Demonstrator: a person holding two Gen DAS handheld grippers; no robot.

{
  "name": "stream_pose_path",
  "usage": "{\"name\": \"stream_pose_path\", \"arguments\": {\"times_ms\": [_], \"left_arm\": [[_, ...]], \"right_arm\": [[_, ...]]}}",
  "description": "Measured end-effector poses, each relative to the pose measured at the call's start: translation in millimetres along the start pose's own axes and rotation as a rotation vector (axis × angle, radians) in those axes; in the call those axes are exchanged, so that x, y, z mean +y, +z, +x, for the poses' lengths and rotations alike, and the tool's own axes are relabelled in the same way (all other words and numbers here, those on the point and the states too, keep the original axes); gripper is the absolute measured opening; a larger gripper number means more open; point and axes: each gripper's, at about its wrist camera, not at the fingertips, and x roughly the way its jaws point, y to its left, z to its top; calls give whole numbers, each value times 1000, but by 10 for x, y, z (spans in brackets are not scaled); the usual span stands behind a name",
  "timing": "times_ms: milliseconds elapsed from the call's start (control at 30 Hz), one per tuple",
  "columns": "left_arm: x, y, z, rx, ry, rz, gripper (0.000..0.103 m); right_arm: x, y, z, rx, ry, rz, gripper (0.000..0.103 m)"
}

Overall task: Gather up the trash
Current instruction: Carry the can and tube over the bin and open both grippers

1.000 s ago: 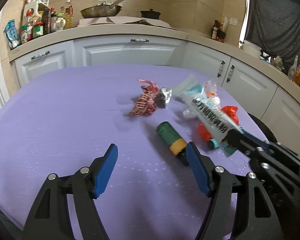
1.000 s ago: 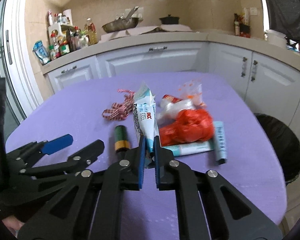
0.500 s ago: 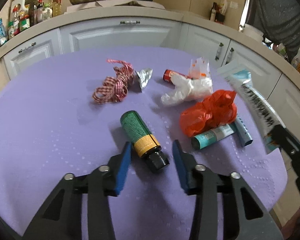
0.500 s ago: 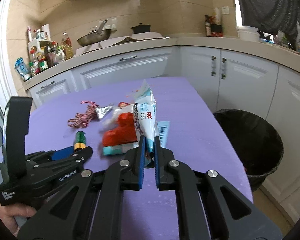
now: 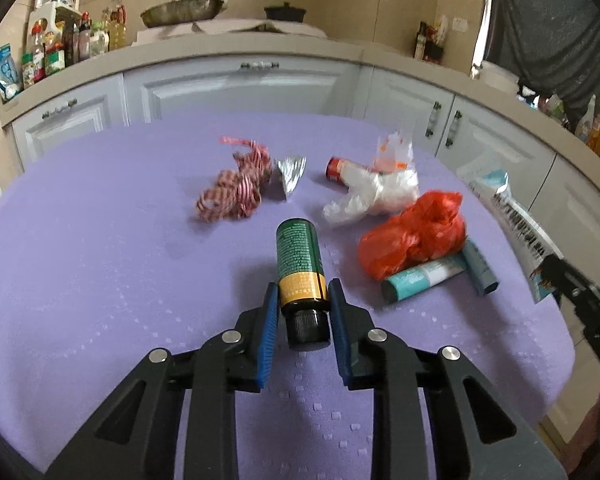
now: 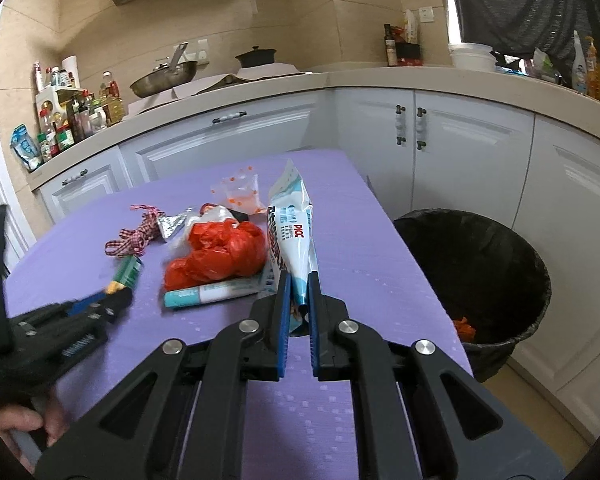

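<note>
My left gripper (image 5: 303,300) is shut on the cap end of a green bottle (image 5: 300,256) with a yellow band that lies on the purple table (image 5: 100,280). My right gripper (image 6: 299,286) is shut on a white and blue snack bag (image 6: 292,232), held above the table's right part; the bag also shows in the left wrist view (image 5: 512,224). On the table lie a red plastic bag (image 5: 416,236), a clear plastic bag (image 5: 376,192), two teal tubes (image 5: 424,280), a checked ribbon (image 5: 236,192) and a foil scrap (image 5: 290,172).
A black-lined trash bin (image 6: 476,276) stands on the floor right of the table, with an orange scrap inside. White cabinets (image 6: 460,140) and a counter with bottles (image 6: 72,116) and a pan (image 6: 164,80) run behind the table.
My left gripper moved forward and closed from wide open onto the green bottle. My right gripper carried the snack bag up and to the right, toward the bin.
</note>
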Motion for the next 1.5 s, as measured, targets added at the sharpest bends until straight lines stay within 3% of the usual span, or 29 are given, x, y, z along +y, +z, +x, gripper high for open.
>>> {"name": "stream_pose_path", "arguments": {"times_ms": [367, 767, 1167, 1267, 1333, 1367, 1400, 1500], "left_arm": [[-393, 313, -229, -106, -119, 74, 26], [-1438, 618, 62, -60, -318, 169, 26], [-2476, 606, 489, -19, -358, 294, 26], [-2625, 617, 652, 11, -356, 313, 26], [-2682, 605, 724, 12, -328, 318, 29], [-2691, 601, 746, 13, -321, 317, 37], [-2680, 597, 767, 15, -317, 309, 45], [-2639, 585, 786, 16, -313, 289, 52]], "right_arm": [[-414, 87, -146, -47, -93, 40, 8], [-1274, 247, -197, -95, -247, 110, 8], [-2023, 216, 158, -48, -318, 176, 9], [-2141, 227, 274, -39, -318, 186, 16], [-2207, 218, 336, -42, -326, 201, 26], [-2233, 215, 364, -36, -325, 207, 29], [-2255, 215, 389, -33, -326, 213, 29], [-2256, 204, 420, -25, -329, 217, 30]]}}
